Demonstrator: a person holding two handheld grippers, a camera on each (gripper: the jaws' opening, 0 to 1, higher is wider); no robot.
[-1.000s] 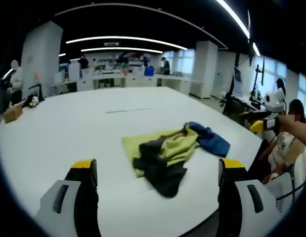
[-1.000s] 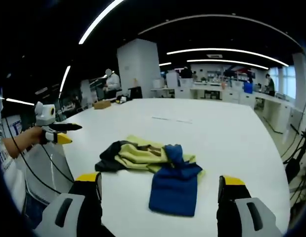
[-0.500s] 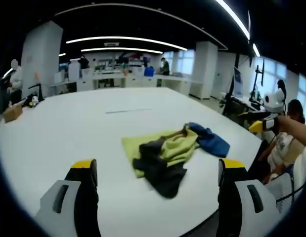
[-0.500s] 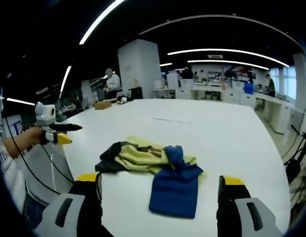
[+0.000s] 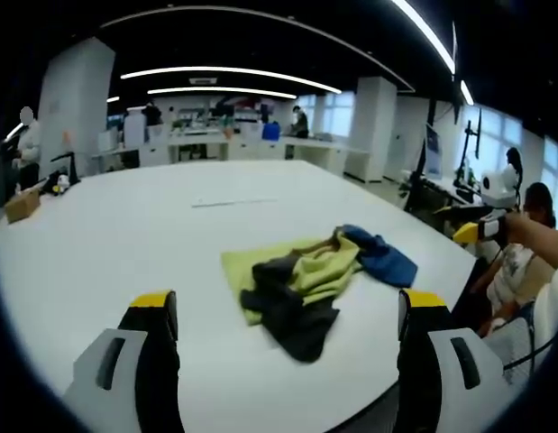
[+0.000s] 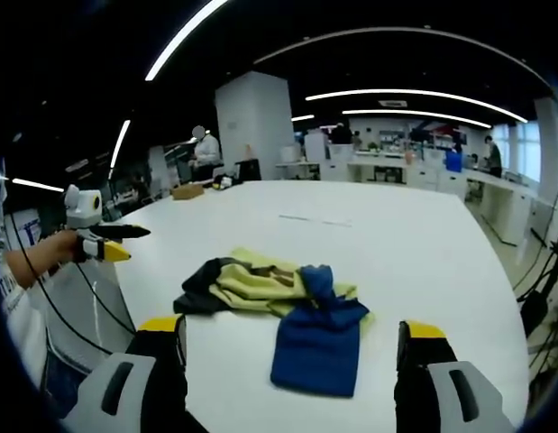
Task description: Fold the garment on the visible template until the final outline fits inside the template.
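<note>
Crumpled garment (image 6: 283,311) lies ahead of both parted-jaw grippers — untouched.

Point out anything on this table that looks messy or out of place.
The multicoloured garment, with blue, yellow-green and dark grey parts, lies bunched and twisted on the white table. Its blue part spills off the flat yellow-green sheet beneath it, likely the template. Both grippers hang back with fingers apart, touching nothing.
</note>
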